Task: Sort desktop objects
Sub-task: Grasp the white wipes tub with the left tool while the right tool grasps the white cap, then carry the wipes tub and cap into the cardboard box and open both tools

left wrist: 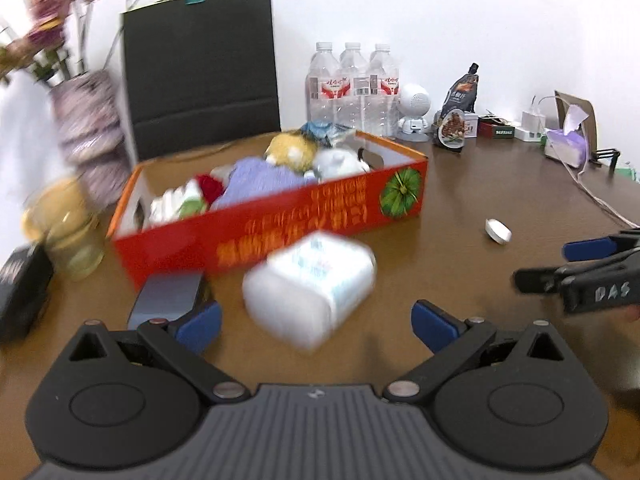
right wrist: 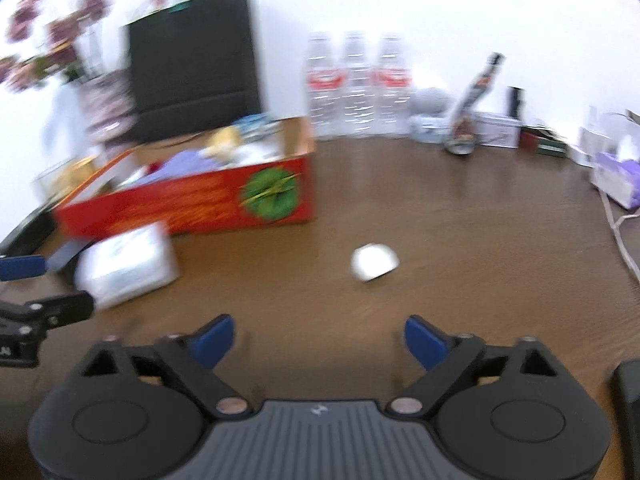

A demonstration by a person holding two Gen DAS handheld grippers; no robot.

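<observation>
Across the brown bench (left wrist: pixel 460 208), the largest thing seen is the red cardboard box (left wrist: pixel 280 220), set at a slant and already holding soft toys, a purple cloth and other small goods. Against its near wall, just beside it, a white tissue pack (left wrist: pixel 310 292) lies on the bench, its long axis running from near left to far right in the left wrist view. A grey flat box (left wrist: pixel 168 296) lies just to the left of the pack, close to the left finger of the left tool (left wrist: pixel 316 324).

The left tool is held wide open with nothing between its blue pads, and the pack sits straight ahead of it, partly within the gap between the fingers. The pack is judged the likely next thing to be taken, and the left tool is plainly the nearer one to it; a short advance would be called for, with the pads closing across the pack's shorter width.

The right tool (right wrist: pixel 318 338) is likewise spread wide and empty. Ahead of it and slightly to the right, well apart from the box, a small white cap (right wrist: pixel 374 266) lies alone on the bench; it is nearer to the right tool than to the left. Blur hides the finer detail of both objects.
</observation>
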